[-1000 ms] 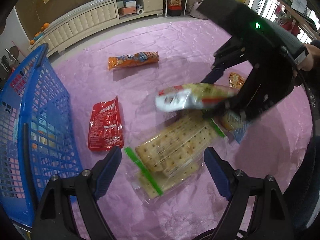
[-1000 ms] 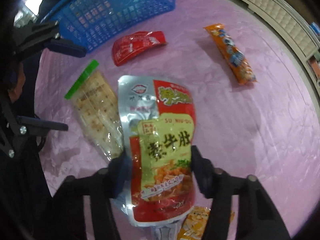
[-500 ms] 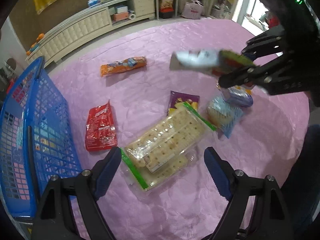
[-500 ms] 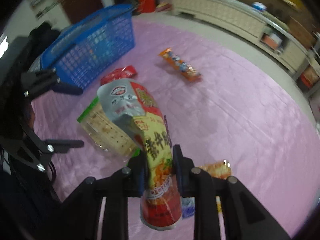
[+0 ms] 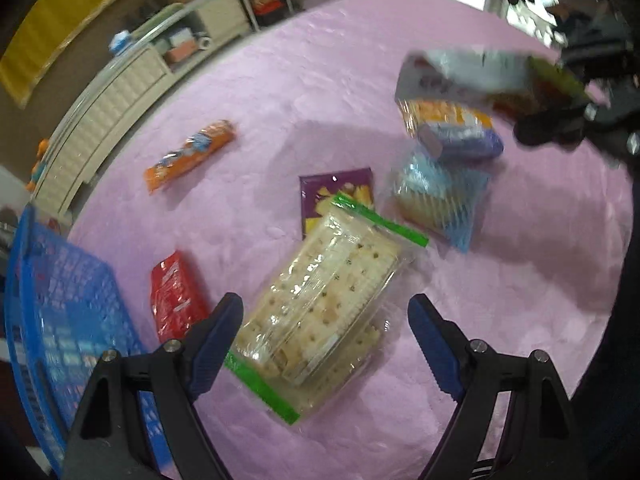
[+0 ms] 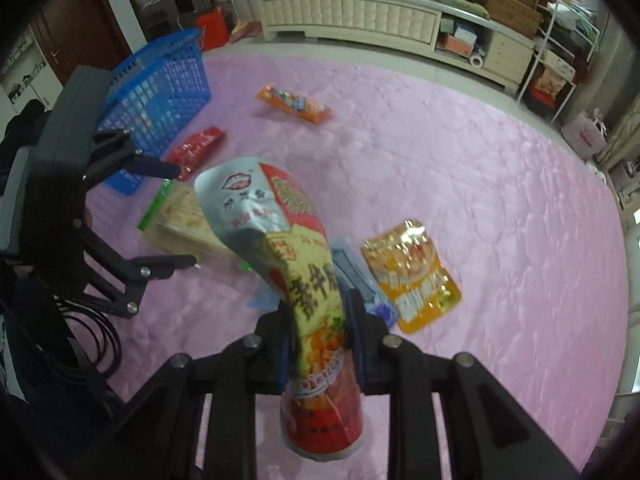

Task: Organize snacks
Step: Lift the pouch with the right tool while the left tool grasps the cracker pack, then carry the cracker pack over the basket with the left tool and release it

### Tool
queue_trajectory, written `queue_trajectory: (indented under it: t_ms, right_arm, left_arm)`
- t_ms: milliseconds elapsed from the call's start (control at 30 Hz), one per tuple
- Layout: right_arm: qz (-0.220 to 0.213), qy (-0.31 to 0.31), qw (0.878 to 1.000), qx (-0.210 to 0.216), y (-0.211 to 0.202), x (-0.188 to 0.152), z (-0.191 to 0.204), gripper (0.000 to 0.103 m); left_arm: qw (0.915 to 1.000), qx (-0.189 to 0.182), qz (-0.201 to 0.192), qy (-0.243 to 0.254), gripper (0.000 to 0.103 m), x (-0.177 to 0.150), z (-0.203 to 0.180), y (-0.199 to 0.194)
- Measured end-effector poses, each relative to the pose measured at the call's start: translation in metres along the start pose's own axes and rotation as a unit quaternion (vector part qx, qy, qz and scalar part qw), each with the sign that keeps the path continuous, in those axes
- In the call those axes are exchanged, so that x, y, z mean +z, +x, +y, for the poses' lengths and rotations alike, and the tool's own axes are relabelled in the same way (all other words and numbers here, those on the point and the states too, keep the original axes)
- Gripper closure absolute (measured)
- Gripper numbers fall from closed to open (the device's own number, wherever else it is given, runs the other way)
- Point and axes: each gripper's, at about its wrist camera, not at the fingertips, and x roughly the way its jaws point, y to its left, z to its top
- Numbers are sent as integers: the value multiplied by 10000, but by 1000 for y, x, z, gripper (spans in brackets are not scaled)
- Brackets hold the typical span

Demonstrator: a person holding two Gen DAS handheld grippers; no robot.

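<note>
Beside scattered snacks, blue basket contents unclear.

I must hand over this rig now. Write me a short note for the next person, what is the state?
Right gripper: shut on the silver-red pouch, lifted over the pink cloth.
Left gripper: open, above the cracker bag.
Blue basket: no snack visible inside.
Left: pouch, crackers, red packet, orange tube pack, purple packet, yellow pouch.
</note>
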Motion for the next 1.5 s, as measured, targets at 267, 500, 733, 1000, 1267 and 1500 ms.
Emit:
queue_trajectory:
  t_ms: [267, 500, 733, 1000, 1267, 1500]
  right_arm:
    - [43, 149, 9997, 194, 0, -5, -9, 75]
    - [93, 308, 9986, 426, 10, -8, -12, 75]
    - [112, 294, 9987, 398, 6, -8, -7, 75]
    - [25, 190, 9993, 306, -11, -5, 9, 75]
    - [-175, 62, 9996, 193, -41, 1, 31, 75]
    - [-419, -109, 9989, 174, -69, 14, 61, 75]
  left_arm:
    - [9994, -182, 304, -56, 20, 19, 11, 35]
    - [9966, -484, 460, -482, 31, 27, 32, 47]
    - [9973, -309, 347, -568, 38, 20, 32, 33]
    - [9965, -207, -59, -808, 38, 3, 32, -11]
    - [9937, -74, -589, -951, 38, -11, 30, -74]
    - [9901, 94, -921, -1054, 38, -32, 41, -117]
